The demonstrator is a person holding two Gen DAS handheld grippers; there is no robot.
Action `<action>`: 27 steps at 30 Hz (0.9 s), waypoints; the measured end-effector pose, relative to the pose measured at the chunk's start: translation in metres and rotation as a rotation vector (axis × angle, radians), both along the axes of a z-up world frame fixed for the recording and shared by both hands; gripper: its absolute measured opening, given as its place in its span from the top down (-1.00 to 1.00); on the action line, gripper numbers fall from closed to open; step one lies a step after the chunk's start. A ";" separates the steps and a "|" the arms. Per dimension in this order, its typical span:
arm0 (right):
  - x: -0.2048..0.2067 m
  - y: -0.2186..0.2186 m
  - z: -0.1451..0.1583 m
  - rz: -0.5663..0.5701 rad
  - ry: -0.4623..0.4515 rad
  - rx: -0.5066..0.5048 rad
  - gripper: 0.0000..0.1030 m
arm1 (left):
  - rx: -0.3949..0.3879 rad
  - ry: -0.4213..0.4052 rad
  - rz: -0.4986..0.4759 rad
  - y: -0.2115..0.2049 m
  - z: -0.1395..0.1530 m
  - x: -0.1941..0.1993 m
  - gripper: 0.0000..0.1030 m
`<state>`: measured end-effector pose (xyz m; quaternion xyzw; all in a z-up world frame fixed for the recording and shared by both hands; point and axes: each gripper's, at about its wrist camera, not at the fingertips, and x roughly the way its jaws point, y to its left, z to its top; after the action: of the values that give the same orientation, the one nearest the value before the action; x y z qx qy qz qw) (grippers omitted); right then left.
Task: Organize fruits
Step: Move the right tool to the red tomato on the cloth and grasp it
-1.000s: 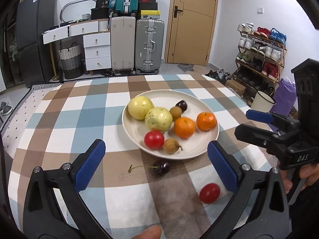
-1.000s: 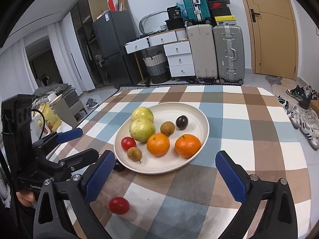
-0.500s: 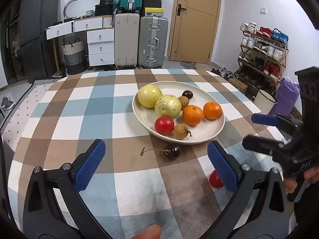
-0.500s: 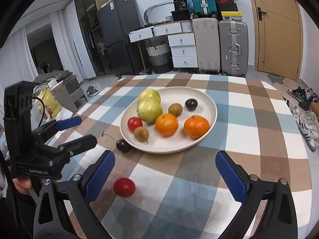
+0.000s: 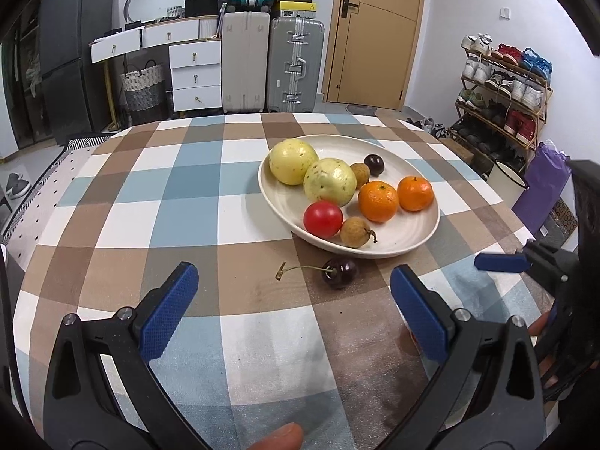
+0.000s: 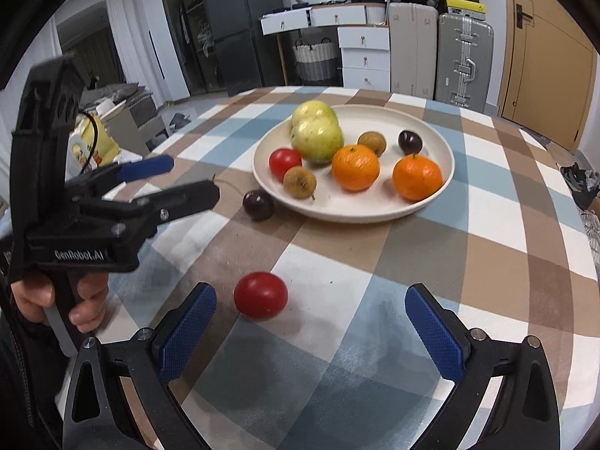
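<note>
Over the last second both of our grippers have come lower and closer to the near edge of the table (image 5: 112,202), and the two loose fruits now sit larger in both views.

Starting at the left, our left gripper (image 5: 292,311) hangs with its blue pads spread wide and nothing between them. Ahead of it the dark cherry (image 5: 339,272) lies on the checked cloth, just off the near rim of the plate (image 5: 420,240), its stem pointing left. A second ago it sat further out in front of this gripper; now it lies nearly between the pad tips, so we judge this is the fruit the left side is lining up on.

Further right, the plate holds two pale round fruits, two oranges, a red tomato, two brown longans and a dark plum, none of which has shifted.

To the right again, our right gripper (image 6: 309,322) is also wide open and empty. The loose tomato (image 6: 260,295) rests on the cloth toward the table's near edge, well apart from the plate, now just ahead of this gripper's left pad, where before it lay further off.

Two fruits remain outside the plate, so the task is unfinished; each gripper appears set up for one pick.
</note>
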<state>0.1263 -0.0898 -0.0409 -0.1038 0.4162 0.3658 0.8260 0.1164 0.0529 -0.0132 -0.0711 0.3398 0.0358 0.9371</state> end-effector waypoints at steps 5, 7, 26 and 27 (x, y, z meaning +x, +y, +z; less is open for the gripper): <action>0.000 0.011 -0.016 0.019 0.028 -0.066 -0.99 | -0.025 0.017 0.016 0.006 -0.005 0.004 -0.98; 0.001 0.012 -0.016 0.023 0.015 -0.074 -0.99 | -0.025 0.020 0.020 0.007 -0.006 0.004 -0.98; -0.003 0.016 -0.010 0.093 -0.007 -0.043 -0.09 | -0.033 0.053 0.028 0.008 -0.016 0.013 -0.98; -0.004 0.017 -0.010 0.102 -0.005 -0.039 -0.06 | -0.033 0.051 0.027 0.008 -0.016 0.014 -0.98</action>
<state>0.1225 -0.0727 -0.0509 -0.1421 0.4153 0.3989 0.8051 0.1300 0.0613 -0.0296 -0.0899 0.3631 0.0445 0.9263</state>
